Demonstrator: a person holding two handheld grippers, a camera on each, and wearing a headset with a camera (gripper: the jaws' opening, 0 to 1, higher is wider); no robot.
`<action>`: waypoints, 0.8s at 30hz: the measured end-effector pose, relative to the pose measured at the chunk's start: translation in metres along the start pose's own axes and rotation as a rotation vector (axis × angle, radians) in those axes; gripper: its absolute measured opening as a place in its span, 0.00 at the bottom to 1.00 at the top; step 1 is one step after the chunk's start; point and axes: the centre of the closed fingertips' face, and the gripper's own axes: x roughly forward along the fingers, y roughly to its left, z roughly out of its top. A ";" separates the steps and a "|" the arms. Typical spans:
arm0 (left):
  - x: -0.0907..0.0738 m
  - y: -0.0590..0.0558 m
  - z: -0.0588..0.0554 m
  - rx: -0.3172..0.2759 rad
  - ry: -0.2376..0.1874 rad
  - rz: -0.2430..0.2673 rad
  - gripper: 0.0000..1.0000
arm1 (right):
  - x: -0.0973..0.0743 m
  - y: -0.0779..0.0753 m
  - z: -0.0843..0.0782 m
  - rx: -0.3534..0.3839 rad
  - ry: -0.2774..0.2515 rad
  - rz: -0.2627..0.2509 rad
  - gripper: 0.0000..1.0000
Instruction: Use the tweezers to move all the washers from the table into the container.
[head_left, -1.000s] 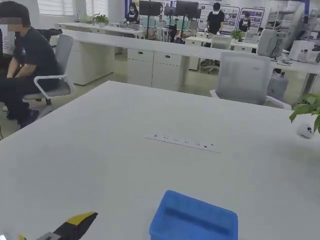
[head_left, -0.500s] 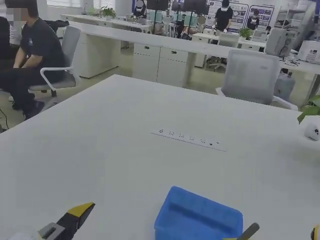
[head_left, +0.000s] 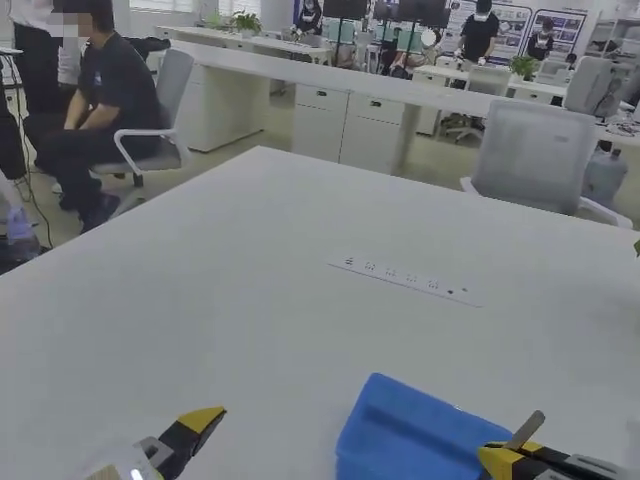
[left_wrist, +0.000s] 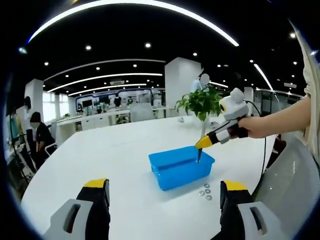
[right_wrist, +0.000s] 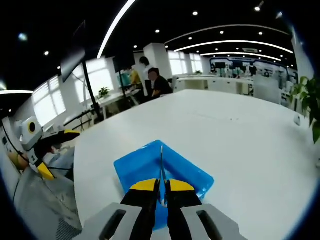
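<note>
The blue container (left_wrist: 172, 170) stands on the white table (left_wrist: 110, 165), with three small washers (left_wrist: 205, 191) lying on the table just in front of it. My left gripper (left_wrist: 164, 202) is open, its yellow-tipped jaws wide apart and nothing between them. My right gripper (right_wrist: 161, 187) is shut on the metal tweezers (right_wrist: 161, 162), whose tip points down over the container (right_wrist: 137, 167). In the left gripper view the right gripper (left_wrist: 220, 136) holds the tweezers (left_wrist: 199, 154) at the container's far rim. The head view has the container (head_left: 415, 440), the tweezers (head_left: 527, 428) and one left gripper finger (head_left: 195, 425).
A built-in socket strip (head_left: 405, 278) lies mid-table. A potted plant (left_wrist: 200, 102) stands beyond the container. A grey chair (head_left: 540, 155) is at the table's far side, and a seated person (head_left: 105, 95) is off to the left. More desks and people fill the background.
The right gripper with the tweezers has come up into the head view at the bottom right, beside the container. The head camera has turned, shifting the whole scene.
</note>
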 end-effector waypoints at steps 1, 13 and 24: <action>0.000 0.001 0.000 -0.003 0.000 0.001 0.93 | 0.002 -0.002 -0.001 -0.004 0.005 -0.003 0.03; 0.001 0.001 -0.005 0.000 0.020 -0.001 0.92 | 0.015 -0.012 -0.011 -0.047 0.054 -0.017 0.03; 0.001 0.000 -0.006 0.003 0.029 -0.005 0.91 | 0.016 -0.010 -0.011 -0.058 0.041 -0.013 0.04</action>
